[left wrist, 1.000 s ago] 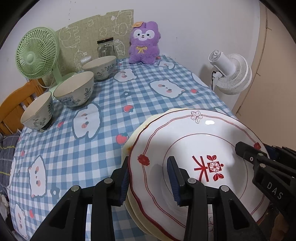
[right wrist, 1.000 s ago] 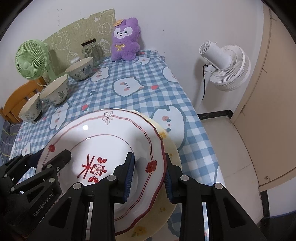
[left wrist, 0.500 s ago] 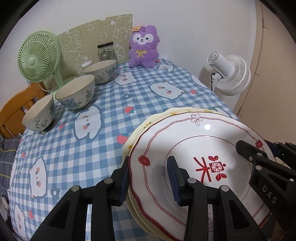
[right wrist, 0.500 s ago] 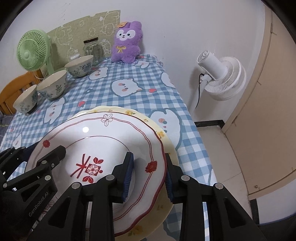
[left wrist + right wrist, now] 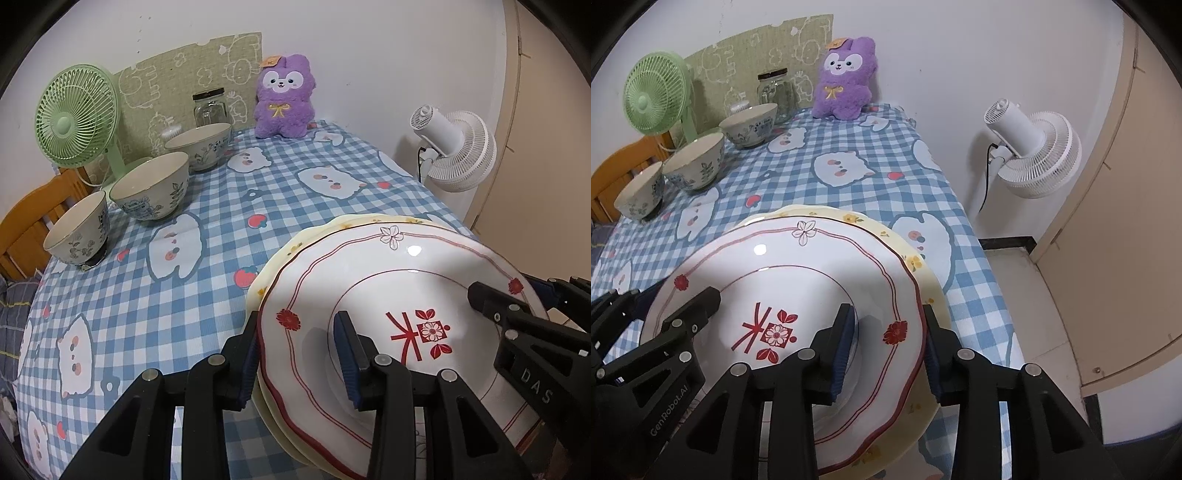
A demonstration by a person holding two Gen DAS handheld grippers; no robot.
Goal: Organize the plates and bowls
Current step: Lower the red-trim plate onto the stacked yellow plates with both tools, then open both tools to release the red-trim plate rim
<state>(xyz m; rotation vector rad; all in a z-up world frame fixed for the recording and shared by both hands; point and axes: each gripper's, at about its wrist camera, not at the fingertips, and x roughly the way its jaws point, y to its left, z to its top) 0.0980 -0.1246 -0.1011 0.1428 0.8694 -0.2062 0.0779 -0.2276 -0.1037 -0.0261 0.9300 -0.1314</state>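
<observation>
A white plate with red trim and a red flower mark lies on a yellow flowered plate at the near right of the checked tablecloth. My left gripper is shut on the white plate's left rim, one pad outside the edge and one in the well. My right gripper straddles the opposite rim of the white plate. Its jaws are opening and the outer pad stands just off the edge, over the yellow plate. Three patterned bowls stand in a row at the far left.
A green fan, a glass jar and a purple plush line the back wall. A white floor fan stands beyond the table's right edge, near a beige door. A wooden chair is at the left.
The right gripper's jaws have spread a little around the white plate's rim, and its view has shifted slightly. The left gripper and both plates have stayed put.
</observation>
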